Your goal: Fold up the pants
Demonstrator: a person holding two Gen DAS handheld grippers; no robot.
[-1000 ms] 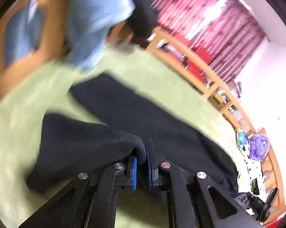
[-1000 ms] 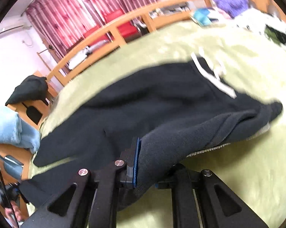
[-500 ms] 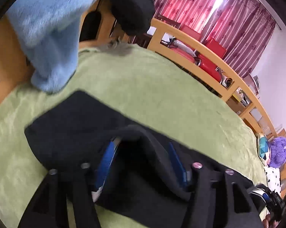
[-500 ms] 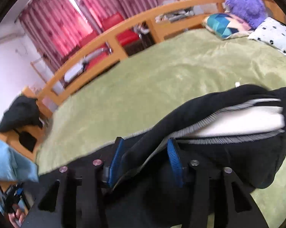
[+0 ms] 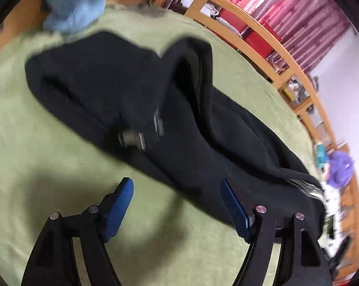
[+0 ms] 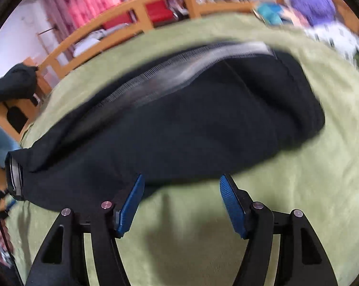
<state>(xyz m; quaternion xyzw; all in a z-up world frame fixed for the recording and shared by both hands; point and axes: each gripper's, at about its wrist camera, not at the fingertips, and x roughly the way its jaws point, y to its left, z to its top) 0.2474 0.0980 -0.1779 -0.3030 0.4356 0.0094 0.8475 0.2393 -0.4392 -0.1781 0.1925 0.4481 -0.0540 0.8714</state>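
Pants: black pants (image 5: 184,124) are being seen lying in a soft, bunched heap across the green bed cover (image 5: 36,147); in the right wrist view the pants (image 6: 184,128) are being shown as one long dark mass running from lower left to upper right.
Fabric: a thick, matte, fleece-like cloth is being shown, rumpled into rounded ridges; detail is being smeared by motion blur.
Waistband: a grey ribbed band (image 6: 193,66) is being shown along the far upper edge of the heap.
Small detail: a pale tab or label (image 5: 131,139) is being seen on the cloth in the left wrist view; what it is cannot be told.
Left claw: the left claw (image 5: 177,205) is being held with its blue pads wide apart, nothing between them; its right pad is lying against the pants' near edge.
Right claw: the right claw (image 6: 181,202) is being held spread apart over the bed cover, just at the pants' near edge, empty.
Surroundings: a wooden bed rail (image 6: 131,14) and red curtains (image 5: 305,21) are being seen behind.
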